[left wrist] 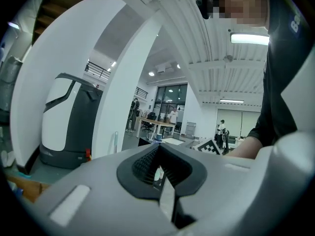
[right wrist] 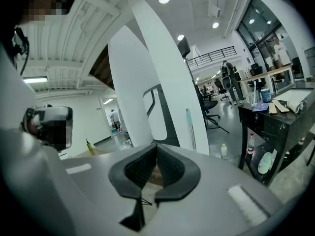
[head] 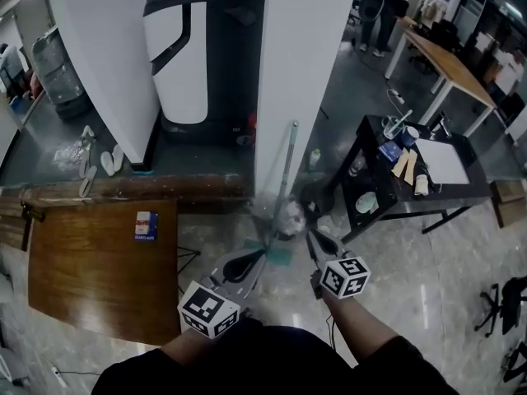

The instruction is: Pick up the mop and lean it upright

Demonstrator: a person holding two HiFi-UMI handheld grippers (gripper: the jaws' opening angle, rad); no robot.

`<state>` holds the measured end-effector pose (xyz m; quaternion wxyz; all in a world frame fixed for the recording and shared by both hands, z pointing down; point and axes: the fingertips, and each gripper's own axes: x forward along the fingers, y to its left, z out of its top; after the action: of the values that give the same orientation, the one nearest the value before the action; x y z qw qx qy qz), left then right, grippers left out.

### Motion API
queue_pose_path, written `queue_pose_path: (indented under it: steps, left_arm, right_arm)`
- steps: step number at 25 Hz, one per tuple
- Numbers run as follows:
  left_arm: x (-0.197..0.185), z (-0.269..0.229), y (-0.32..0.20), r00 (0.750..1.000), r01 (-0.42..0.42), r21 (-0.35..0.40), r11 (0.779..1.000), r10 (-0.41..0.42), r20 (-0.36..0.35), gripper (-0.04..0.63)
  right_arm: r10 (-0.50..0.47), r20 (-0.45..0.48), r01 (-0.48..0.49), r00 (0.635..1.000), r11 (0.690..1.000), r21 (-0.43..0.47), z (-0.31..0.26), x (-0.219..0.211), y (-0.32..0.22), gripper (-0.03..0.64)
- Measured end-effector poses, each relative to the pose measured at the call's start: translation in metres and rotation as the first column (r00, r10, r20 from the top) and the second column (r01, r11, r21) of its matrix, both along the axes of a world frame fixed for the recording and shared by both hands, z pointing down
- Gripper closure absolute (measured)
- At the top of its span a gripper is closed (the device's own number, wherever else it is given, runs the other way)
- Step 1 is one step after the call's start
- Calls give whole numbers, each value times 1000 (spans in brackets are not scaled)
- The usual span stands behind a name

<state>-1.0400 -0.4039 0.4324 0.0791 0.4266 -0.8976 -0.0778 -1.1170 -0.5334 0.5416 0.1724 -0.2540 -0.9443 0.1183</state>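
1. Two white pillars stand ahead, the left pillar (head: 99,48) and the right pillar (head: 300,56), both rising out of the head view
2. Between them sits a black-and-white machine (head: 193,56), its base on the dark floor (head: 346,105)
3. Low on the left lies a wooden table (head: 99,278), its top glossy
4. To the right stands a black table (head: 461,189) with a white sheet and small clutter on top
5. Against the right pillar's face leans the mop (head: 288,159), handle running up the pillar and head down on the floor at its foot; both gripper views show the handle standing upright against that pillar (left wrist: 116,140) (right wrist: 189,127)
6. Nearest the mop head is the left gripper (head: 262,253) (left wrist: 158,146), its jaws closed tip to tip with nothing between them
7. Just right of the mop head is the right gripper (head: 313,235) (right wrist: 156,145), its jaws likewise closed and empty
8. Smallest is a blue-and-white box (head: 146,225) on the wooden table's far edge
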Motion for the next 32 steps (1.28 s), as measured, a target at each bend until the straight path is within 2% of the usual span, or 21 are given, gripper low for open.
queue_pose_path:
  steps: [3, 7, 10, 13, 19, 27, 32]
  left_arm:
    - [25, -3, -16, 1000, 29, -17, 999, -29, 10, 577]
    - [66, -2, -38, 997, 79, -38, 996, -79, -6, 577]
    - [97, -2, -52, 994, 103, -57, 993, -105, -24, 577]
    - [126, -1, -66, 993, 109, -61, 992, -111, -36, 577]
    - [174, -15, -83, 998, 60, -52, 997, -60, -11, 577]
    - [212, -40, -66, 999, -29, -32, 999, 30, 37, 577]
    - [226, -47, -45, 996, -57, -7, 998, 58, 67, 577]
  right_arm:
    - [-42, 50, 44, 998, 997, -56, -19, 41, -3, 612]
    - [-93, 70, 101, 993, 986, -129, -36, 100, -17, 612]
    - [-127, 82, 138, 989, 979, -149, -46, 142, -27, 614]
    - [-169, 86, 179, 982, 975, -132, -55, 178, -32, 614]
    - [-252, 131, 266, 959, 959, -100, -81, 242, -12, 614]
    - [-224, 162, 235, 961, 970, -53, -114, 286, 23, 614]
    - [-216, 186, 221, 958, 975, -8, -119, 297, 49, 614]
